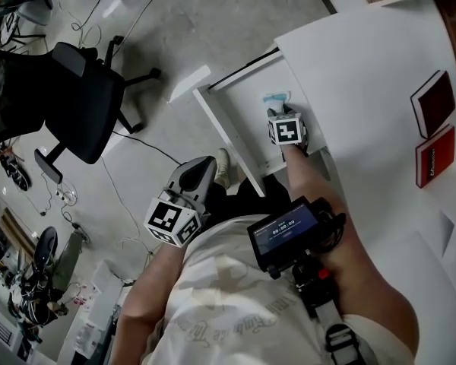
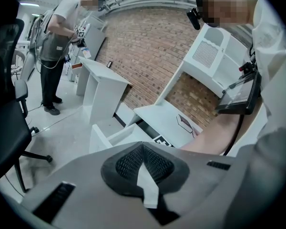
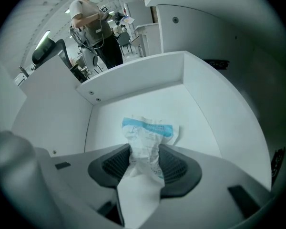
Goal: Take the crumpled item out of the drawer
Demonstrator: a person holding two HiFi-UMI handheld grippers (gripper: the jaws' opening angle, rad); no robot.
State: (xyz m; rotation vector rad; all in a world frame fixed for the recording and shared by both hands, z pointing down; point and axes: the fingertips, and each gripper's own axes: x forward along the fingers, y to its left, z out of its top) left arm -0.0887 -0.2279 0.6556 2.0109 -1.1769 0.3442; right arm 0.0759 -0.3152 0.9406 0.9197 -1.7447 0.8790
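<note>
The white drawer [image 1: 222,131] stands pulled out from under the white desk [image 1: 365,74]. On its floor lies the crumpled item [image 1: 276,97], a white wrapper with a blue band. My right gripper [image 1: 278,107] points steeply down into the drawer. In the right gripper view the crumpled item [image 3: 150,132] is pinched between the dark ribbed pads [image 3: 114,163] of the right gripper [image 3: 145,165], with the drawer walls [image 3: 133,82] around it. My left gripper [image 1: 204,166] hangs apart over the floor, left of the drawer. Its jaws are together in the left gripper view [image 2: 143,163], with nothing in them.
A black office chair [image 1: 83,105] stands on the floor at the left. Two dark red books [image 1: 433,101] lie on the desk at the right. Another person [image 2: 57,46] stands far back by white furniture. Cables trail over the floor [image 1: 137,147].
</note>
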